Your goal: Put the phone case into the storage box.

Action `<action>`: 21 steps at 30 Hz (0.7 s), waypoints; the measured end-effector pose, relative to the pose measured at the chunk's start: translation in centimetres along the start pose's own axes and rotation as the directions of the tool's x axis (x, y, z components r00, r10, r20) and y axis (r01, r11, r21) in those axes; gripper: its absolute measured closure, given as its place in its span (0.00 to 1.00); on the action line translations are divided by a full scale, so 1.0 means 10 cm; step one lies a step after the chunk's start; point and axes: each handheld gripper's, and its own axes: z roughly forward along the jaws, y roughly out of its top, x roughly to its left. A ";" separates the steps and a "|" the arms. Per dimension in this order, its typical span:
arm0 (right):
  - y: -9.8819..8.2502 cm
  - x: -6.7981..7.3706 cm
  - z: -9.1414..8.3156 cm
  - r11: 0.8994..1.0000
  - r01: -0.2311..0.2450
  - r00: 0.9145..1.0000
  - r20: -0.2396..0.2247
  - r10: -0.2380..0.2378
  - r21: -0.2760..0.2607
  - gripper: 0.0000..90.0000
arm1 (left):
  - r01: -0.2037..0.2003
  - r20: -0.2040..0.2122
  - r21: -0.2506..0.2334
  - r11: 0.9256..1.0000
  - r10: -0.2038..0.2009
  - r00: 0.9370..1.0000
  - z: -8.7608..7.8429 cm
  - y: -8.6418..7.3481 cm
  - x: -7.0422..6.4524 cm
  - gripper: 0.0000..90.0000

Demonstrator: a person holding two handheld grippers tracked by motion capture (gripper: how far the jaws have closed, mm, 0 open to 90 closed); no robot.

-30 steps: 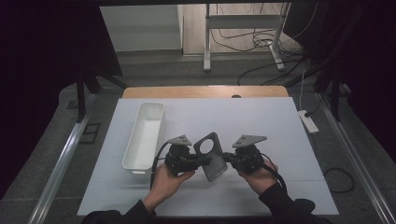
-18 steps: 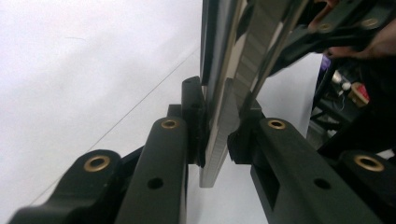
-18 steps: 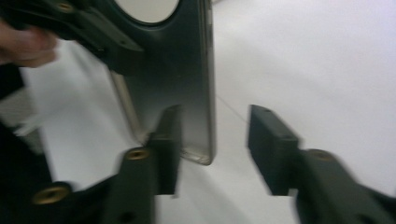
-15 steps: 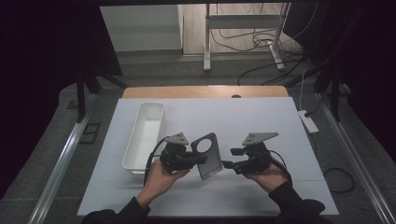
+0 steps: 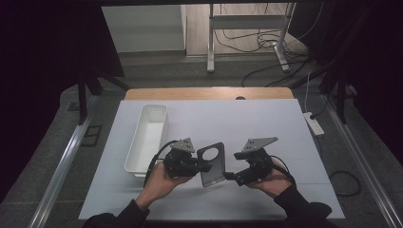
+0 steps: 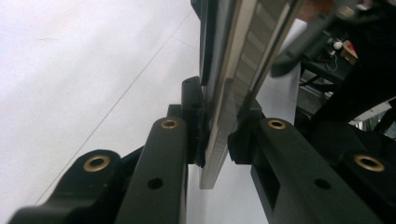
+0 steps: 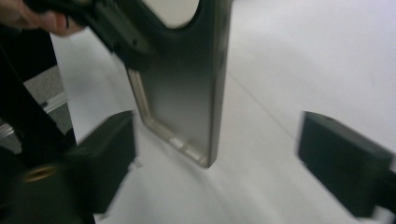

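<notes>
A flat grey phone case (image 5: pixel 212 164) with a round hole near its top stands tilted above the white table (image 5: pixel 247 123). My left gripper (image 5: pixel 205 167) is shut on the case's left edge. In the left gripper view the pads pinch the ribbed edge of the case (image 6: pixel 224 116) at my left gripper (image 6: pixel 217 144). My right gripper (image 5: pixel 229 175) sits just right of the case's lower end. Its jaws have just been opening. In the right gripper view the case (image 7: pixel 187 93) hangs ahead of my right gripper (image 7: pixel 224 158), and neither pad touches it.
A long white tray (image 5: pixel 134 156) lies left of my left hand, running front to back. A white power strip (image 5: pixel 313 122) rests at the table's right edge. The wooden table edge (image 5: pixel 209 93) runs along the back.
My right gripper has let go of the case and drawn back a little to the right, with its jaws now wide. The left gripper still holds the case in nearly the same place.
</notes>
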 end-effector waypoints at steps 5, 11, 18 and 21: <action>0.02 0.01 -0.02 1.000 0.017 0.999 -0.051 -0.018 -0.017 0.48 | -0.028 0.036 0.001 1.000 0.028 0.999 0.03 0.01 -0.04 0.88; 0.04 0.05 0.00 0.998 0.056 0.994 -0.094 -0.058 -0.022 0.72 | -0.064 0.085 0.012 0.998 0.063 0.994 0.07 0.01 -0.08 0.88; 0.04 0.08 -0.06 0.992 0.119 0.984 -0.127 -0.124 -0.048 0.89 | -0.070 0.076 0.023 0.997 0.068 0.995 0.07 -0.01 -0.06 0.88; 0.06 0.11 -0.07 0.990 0.135 0.984 -0.110 -0.140 -0.049 0.90 | -0.062 0.051 0.005 0.998 0.062 0.997 0.07 0.00 -0.08 0.88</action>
